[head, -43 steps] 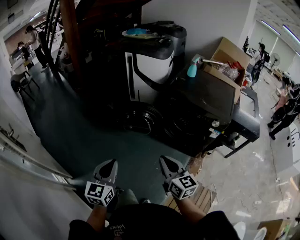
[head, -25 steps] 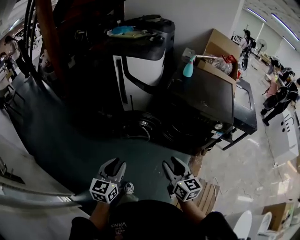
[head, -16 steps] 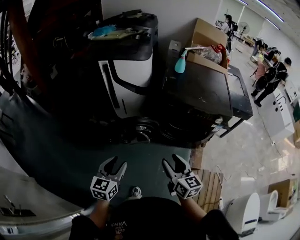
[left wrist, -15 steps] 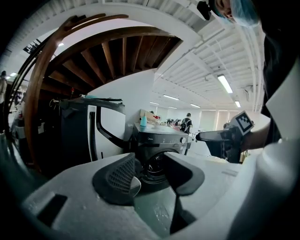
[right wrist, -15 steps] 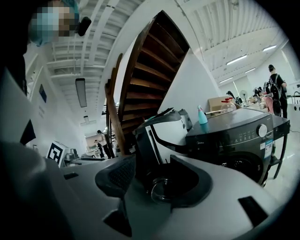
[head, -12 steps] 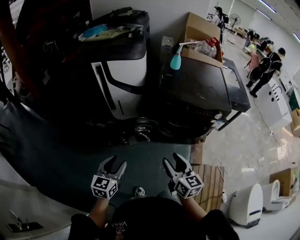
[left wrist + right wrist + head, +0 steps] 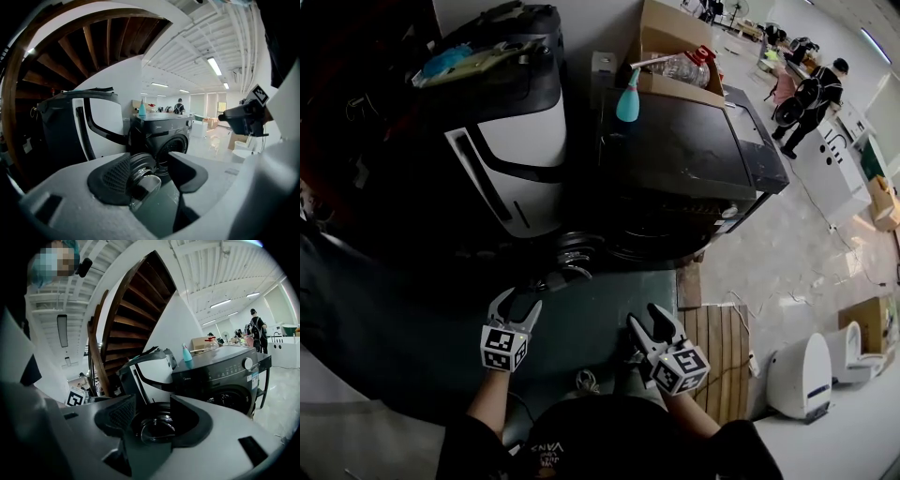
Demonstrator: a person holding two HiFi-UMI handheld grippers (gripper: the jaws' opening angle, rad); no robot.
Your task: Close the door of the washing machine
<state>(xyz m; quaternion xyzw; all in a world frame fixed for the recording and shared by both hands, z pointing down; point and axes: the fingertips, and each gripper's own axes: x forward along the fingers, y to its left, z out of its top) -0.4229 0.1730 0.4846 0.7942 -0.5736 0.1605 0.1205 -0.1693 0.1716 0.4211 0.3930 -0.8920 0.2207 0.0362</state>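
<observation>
The black front-loading washing machine (image 7: 680, 150) stands at the middle of the head view. Its round glass door (image 7: 570, 265) hangs open at the lower left of its front. My left gripper (image 7: 516, 302) is just short of the door's edge. Its jaws are opening, and nothing is pressed between the pads. In the left gripper view the door (image 7: 144, 180) shows close up in the gap of my left gripper (image 7: 147, 174), with the machine (image 7: 161, 136) behind. My right gripper (image 7: 647, 317) stands open and empty farther back. The door (image 7: 154, 425) and machine (image 7: 225, 376) lie ahead of it (image 7: 150, 420).
A tall white and black appliance (image 7: 511, 150) stands left of the machine. On the machine are a teal spray bottle (image 7: 627, 98) and a cardboard box (image 7: 675, 42). A wooden pallet (image 7: 722, 352) and white devices (image 7: 802, 375) lie to the right. People (image 7: 811, 89) stand far off.
The view has swung closer to the machine. Both grippers have come forward and down, the left farther, up near the open door. Both pairs of jaws have widened.
</observation>
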